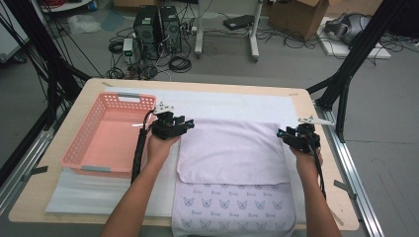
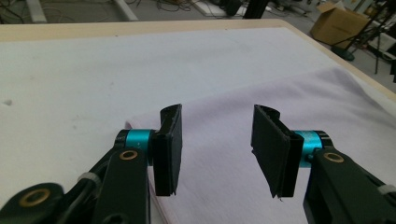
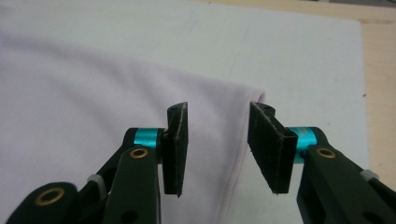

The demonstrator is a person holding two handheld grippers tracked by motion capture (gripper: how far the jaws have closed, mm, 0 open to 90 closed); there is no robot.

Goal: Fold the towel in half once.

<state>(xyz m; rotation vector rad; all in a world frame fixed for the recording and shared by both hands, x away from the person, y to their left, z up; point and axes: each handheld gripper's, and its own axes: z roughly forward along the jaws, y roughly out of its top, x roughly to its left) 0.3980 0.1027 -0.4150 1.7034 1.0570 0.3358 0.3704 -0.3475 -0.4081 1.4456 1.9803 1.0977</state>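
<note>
High view: overhead, facing forward across table (image 1: 59, 197). 2 gripper views: low, close (near fabric level), sharing folded cloth (image 1: 232, 150) far corners.

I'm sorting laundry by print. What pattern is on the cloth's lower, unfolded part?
Small butterfly-like motifs on pale lilac cloth, clearest in the high view.

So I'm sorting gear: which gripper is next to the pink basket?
The left gripper, at the cloth's far-left corner, beside the basket. The right gripper is at the cloth's far-right corner.
</note>
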